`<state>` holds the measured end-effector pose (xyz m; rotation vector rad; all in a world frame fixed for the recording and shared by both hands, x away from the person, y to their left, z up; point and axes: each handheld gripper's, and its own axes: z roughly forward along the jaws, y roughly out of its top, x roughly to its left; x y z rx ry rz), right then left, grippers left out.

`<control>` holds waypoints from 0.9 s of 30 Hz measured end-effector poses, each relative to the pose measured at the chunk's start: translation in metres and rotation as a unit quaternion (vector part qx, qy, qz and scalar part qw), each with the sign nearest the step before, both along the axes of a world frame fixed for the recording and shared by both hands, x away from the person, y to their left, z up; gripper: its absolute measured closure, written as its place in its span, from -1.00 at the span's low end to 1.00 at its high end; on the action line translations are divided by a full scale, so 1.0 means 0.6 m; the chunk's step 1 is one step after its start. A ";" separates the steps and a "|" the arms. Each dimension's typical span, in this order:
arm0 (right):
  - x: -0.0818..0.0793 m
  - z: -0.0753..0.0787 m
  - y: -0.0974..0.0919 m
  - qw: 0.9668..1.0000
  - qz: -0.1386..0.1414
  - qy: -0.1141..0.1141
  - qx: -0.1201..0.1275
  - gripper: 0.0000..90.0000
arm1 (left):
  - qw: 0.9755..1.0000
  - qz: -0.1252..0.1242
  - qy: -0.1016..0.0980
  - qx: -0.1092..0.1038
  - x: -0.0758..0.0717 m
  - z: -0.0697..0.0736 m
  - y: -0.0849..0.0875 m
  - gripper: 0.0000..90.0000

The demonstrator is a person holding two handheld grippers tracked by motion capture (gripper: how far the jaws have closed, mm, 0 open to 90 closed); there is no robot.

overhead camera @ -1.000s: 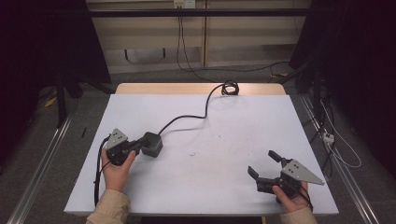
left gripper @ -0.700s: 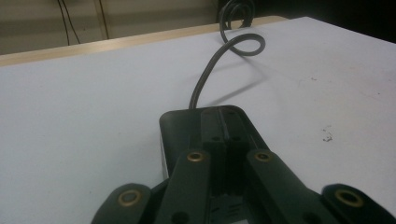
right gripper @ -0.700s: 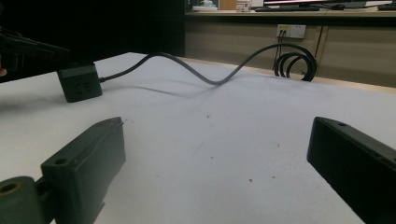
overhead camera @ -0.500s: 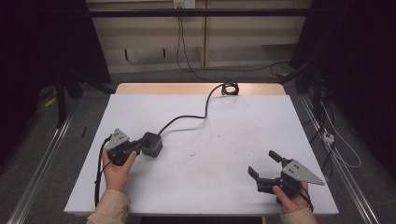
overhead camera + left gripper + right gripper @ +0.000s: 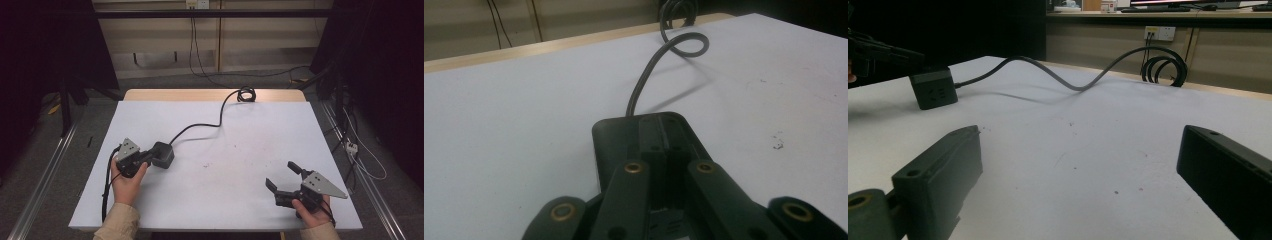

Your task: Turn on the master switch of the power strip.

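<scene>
A black box-shaped block (image 5: 163,154) lies on the left part of the white table (image 5: 230,205), and a black cable (image 5: 200,128) runs from it to a coil (image 5: 246,93) at the far edge. My left gripper (image 5: 150,156) has its jaws pressed together, tips lying on the block (image 5: 624,135). In the left gripper view the gripper (image 5: 664,125) shows no gap between the jaws. My right gripper (image 5: 280,174) rests open near the front right, nothing between its jaws (image 5: 1078,170). In its view the block (image 5: 934,90) and the cable (image 5: 1073,82) sit far off to the left.
A wooden strip (image 5: 175,95) borders the table's far edge. Metal rails (image 5: 45,185) run along both sides on the floor. Loose cables and a power strip (image 5: 351,147) lie on the floor to the right. A wall socket (image 5: 1160,33) sits beyond the coil.
</scene>
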<state>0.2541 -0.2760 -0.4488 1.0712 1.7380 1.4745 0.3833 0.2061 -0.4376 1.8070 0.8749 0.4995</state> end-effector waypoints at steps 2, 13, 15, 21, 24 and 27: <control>0.000 0.000 0.000 1.000 0.000 -0.001 0.000 -0.92 | 1.000 -0.001 0.000 0.002 0.000 0.000 0.000 1.00; -0.001 0.000 -0.001 1.000 0.000 -0.001 0.000 -0.92 | 1.000 0.003 -0.001 0.003 -0.001 -0.001 -0.001 1.00; -0.001 0.000 -0.001 1.000 -0.001 -0.001 0.000 -0.92 | 1.000 0.003 -0.003 0.010 -0.002 0.000 -0.002 1.00; -0.001 0.000 0.000 1.000 0.000 0.000 0.000 -0.92 | 1.000 0.000 -0.005 0.011 -0.002 -0.001 -0.006 1.00; -0.002 0.001 0.000 1.000 -0.002 -0.001 0.002 -0.92 | 1.000 0.001 -0.002 0.005 -0.002 -0.002 -0.005 1.00; -0.002 0.000 -0.002 1.000 -0.001 -0.002 0.000 -0.92 | 1.000 0.003 -0.002 0.003 -0.002 -0.002 -0.006 1.00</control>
